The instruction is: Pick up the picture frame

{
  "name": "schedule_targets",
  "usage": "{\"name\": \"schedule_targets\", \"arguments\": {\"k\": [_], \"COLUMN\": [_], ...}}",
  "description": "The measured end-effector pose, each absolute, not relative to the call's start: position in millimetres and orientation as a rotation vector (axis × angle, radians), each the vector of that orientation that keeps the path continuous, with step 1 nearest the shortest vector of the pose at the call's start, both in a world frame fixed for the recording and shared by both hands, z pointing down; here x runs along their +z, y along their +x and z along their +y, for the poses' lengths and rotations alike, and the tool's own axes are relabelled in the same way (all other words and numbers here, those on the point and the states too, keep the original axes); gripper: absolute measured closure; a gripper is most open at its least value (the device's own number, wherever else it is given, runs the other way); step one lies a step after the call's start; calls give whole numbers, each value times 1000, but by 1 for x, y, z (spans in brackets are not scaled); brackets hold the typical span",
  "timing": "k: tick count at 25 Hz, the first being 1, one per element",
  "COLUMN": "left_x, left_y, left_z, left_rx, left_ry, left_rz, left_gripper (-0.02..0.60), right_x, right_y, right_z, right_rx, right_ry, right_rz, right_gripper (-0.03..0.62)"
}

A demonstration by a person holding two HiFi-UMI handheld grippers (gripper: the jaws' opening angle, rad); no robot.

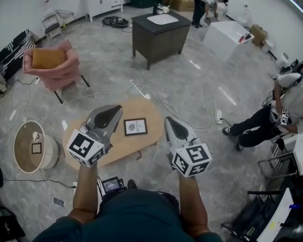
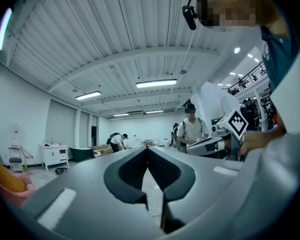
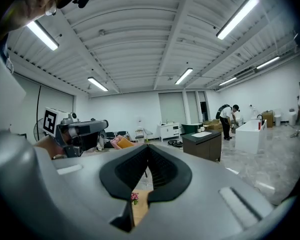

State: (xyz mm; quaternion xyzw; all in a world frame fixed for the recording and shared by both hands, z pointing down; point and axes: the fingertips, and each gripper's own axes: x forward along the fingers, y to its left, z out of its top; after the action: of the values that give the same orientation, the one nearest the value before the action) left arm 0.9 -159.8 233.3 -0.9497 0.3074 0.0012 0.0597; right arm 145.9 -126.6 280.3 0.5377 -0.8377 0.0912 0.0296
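The picture frame (image 1: 135, 126), dark-edged with a white mat, lies flat near the middle of an oval wooden table (image 1: 146, 110). Both grippers are held up well above the table, pointing forward. My left gripper (image 1: 111, 114) hangs left of the frame, and my right gripper (image 1: 172, 124) right of it. In the left gripper view the left gripper (image 2: 148, 149) has its jaws closed tip to tip with nothing between them. The right gripper (image 3: 147, 146) looks the same in its own view. The frame appears in neither gripper view.
A pink armchair (image 1: 53, 63) stands far left and a dark cabinet (image 1: 159, 32) behind the table. A round basket (image 1: 33, 146) sits left of the table. Cables run over the floor. A person (image 1: 285, 110) crouches at right; another (image 1: 206, 1) bends far back.
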Motion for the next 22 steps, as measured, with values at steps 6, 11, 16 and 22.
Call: {"name": "schedule_targets", "arguments": {"k": [6,11,16,22], "left_x": [239,250,263,284], "left_y": [-32,-55,-67,-74], "left_z": [-194,-215,-240,-276], "left_rx": [30,28,-11,-47], "left_ry": [-2882,-2886,-2874,-2830], "left_rz": [971,1050,1145,1265], "left_gripper": [586,586,586,586], "right_x": [283,293,305,331], "right_y": [116,93,85,78], "right_z": [-166,-197,-241,-302], "right_rx": [272,285,305,321], "right_ry": [1600,1514,1428,1288], "right_rz": [-2571,-2584,-2617,-2672], "right_gripper": [583,583,583,583]}}
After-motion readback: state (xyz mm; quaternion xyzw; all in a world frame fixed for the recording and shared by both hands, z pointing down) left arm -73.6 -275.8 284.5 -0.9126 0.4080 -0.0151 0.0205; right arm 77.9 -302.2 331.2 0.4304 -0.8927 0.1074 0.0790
